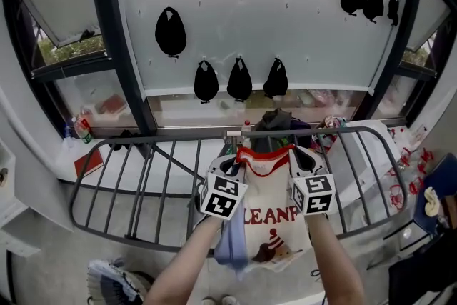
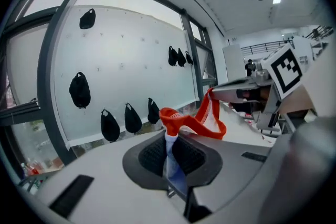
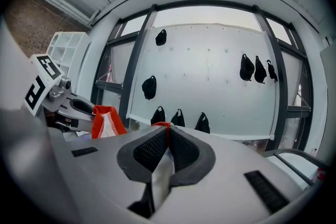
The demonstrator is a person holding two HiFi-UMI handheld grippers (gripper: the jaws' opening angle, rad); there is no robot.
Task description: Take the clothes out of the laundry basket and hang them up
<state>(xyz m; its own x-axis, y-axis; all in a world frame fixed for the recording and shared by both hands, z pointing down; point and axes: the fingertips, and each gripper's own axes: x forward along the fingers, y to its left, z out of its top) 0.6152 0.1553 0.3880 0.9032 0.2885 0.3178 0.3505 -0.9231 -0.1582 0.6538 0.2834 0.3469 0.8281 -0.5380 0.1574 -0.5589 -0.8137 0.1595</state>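
Holding the shirt (image 1: 270,218) wide, the left gripper (image 1: 230,166) and right gripper (image 1: 301,159) each pinch 1 shoulder; the rack bar (image 1: 357,129) lies just beyond, running left to right.

Open air lies above the drying rack (image 1: 178,141); its bars and the window pane (image 1: 271,3) block passage beyond.
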